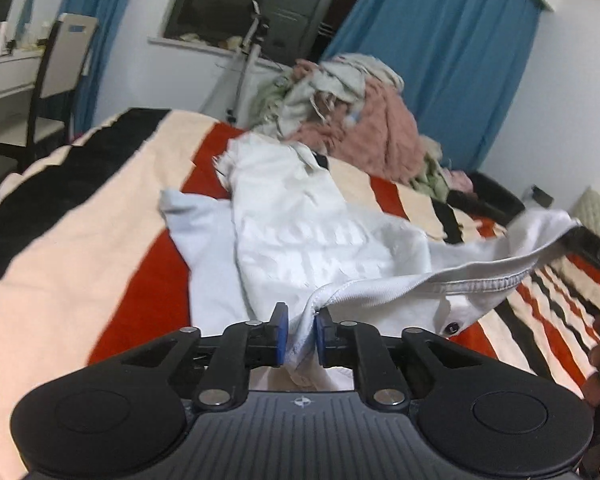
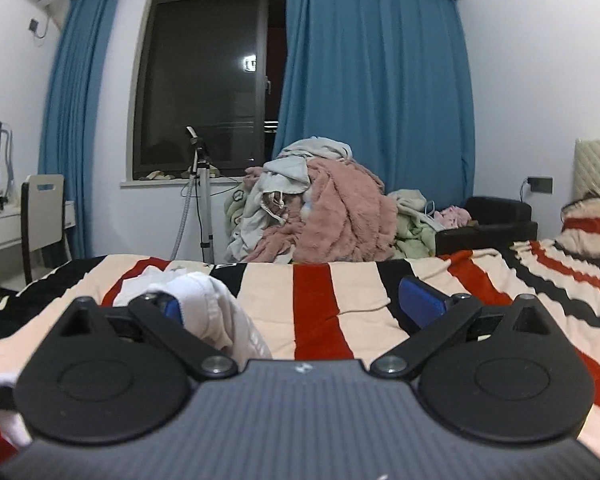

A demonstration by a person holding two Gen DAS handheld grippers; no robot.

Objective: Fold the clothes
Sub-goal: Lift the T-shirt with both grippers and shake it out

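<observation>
We count one white garment (image 1: 308, 232) spread on one striped bed (image 1: 112, 208). Beyond the bed we see one heap of clothes (image 2: 324, 212), too tangled for us to count its pieces. We count two blue curtains, one left of the window (image 2: 88, 112) and one right of it (image 2: 376, 92), and one dark window (image 2: 204, 80) between them. We see one tripod stand (image 2: 204, 200), one chair (image 2: 44, 216), one white desk (image 2: 0, 232) and two claws, the left (image 1: 299, 334) and the right (image 2: 296, 308).
</observation>
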